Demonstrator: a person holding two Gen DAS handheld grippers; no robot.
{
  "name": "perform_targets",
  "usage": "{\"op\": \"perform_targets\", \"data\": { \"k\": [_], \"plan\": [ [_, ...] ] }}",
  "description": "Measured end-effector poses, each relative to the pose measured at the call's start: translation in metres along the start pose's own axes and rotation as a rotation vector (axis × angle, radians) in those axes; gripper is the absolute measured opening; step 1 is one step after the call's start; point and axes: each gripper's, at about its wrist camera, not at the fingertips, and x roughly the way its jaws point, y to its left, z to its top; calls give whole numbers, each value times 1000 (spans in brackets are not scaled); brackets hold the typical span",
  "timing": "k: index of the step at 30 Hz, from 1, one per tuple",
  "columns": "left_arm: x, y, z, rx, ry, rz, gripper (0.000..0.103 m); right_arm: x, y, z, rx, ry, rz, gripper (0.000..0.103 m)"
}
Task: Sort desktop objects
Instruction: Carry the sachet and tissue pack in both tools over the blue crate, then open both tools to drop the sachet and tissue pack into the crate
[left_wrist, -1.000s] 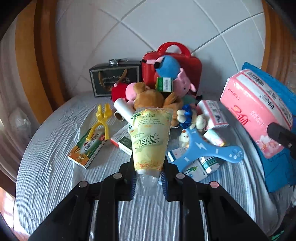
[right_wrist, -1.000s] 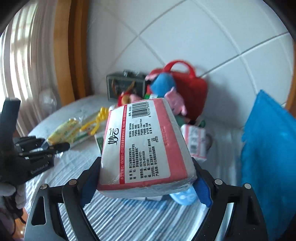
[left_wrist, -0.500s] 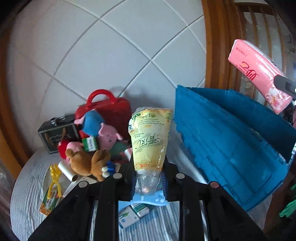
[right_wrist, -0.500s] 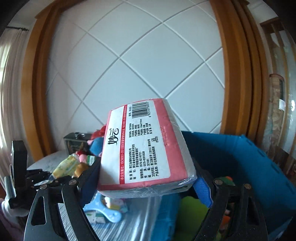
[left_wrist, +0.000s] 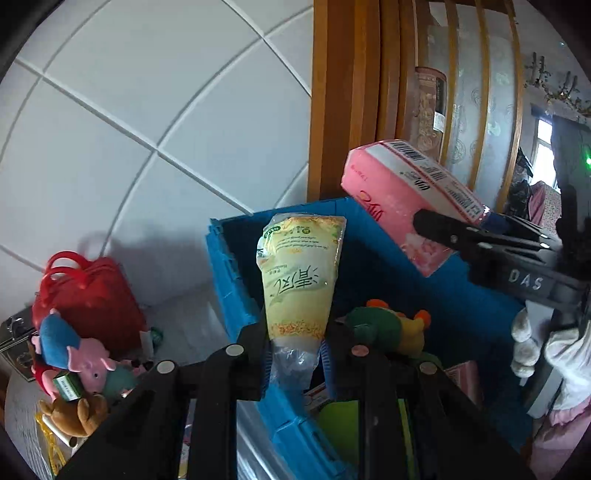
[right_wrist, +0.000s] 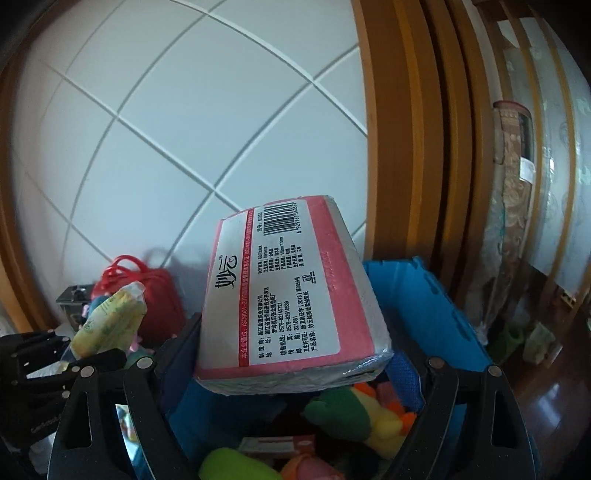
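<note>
My left gripper is shut on a yellow-green plastic pouch and holds it upright over the near rim of the blue crate. My right gripper is shut on a pink tissue pack and holds it above the open blue crate. The tissue pack and the right gripper's fingers also show at the right of the left wrist view. The pouch shows at the left of the right wrist view.
The crate holds a green and yellow plush toy, a lime-green item and small boxes. On the table to the left lie a red case, a pink pig plush, a brown bear plush and a dark box.
Both grippers have lifted off the table and swung right with their loads, from over the pile of objects to above the blue crate. The crate's contents have come into view.
</note>
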Motion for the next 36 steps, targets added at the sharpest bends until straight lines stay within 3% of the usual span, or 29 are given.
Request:
{"op": "perform_targets", "data": {
  "k": [4, 6, 9, 13, 18, 21, 24, 31, 33, 36],
  "plan": [
    [54, -8, 22, -8, 120, 0, 22, 47, -32, -16, 111, 90, 33, 88],
    [73, -12, 28, 11, 152, 24, 22, 65, -43, -24, 155, 166, 20, 88],
    [89, -9, 30, 1, 191, 19, 22, 73, -56, -27, 194, 193, 29, 88],
    [104, -10, 32, -7, 246, 11, 22, 69, -50, -26, 110, 171, -98, 88],
    [122, -27, 33, 20, 304, 46, 22, 68, -38, -27, 17, 155, -172, 88],
    [127, -28, 31, 14, 328, 54, 28, 70, -36, -28, 9, 164, -183, 88],
    [128, -30, 27, 37, 329, 86, 35, 73, -39, -27, 15, 160, -184, 88],
    [121, -29, 29, 55, 286, 155, 63, 71, -38, -25, 12, 135, -178, 93],
    [117, -29, 30, 65, 270, 163, 66, 67, -39, -23, 16, 109, -191, 103],
    [112, -27, 33, 71, 247, 173, 67, 68, -41, -22, 29, 113, -200, 103]
  ]
}}
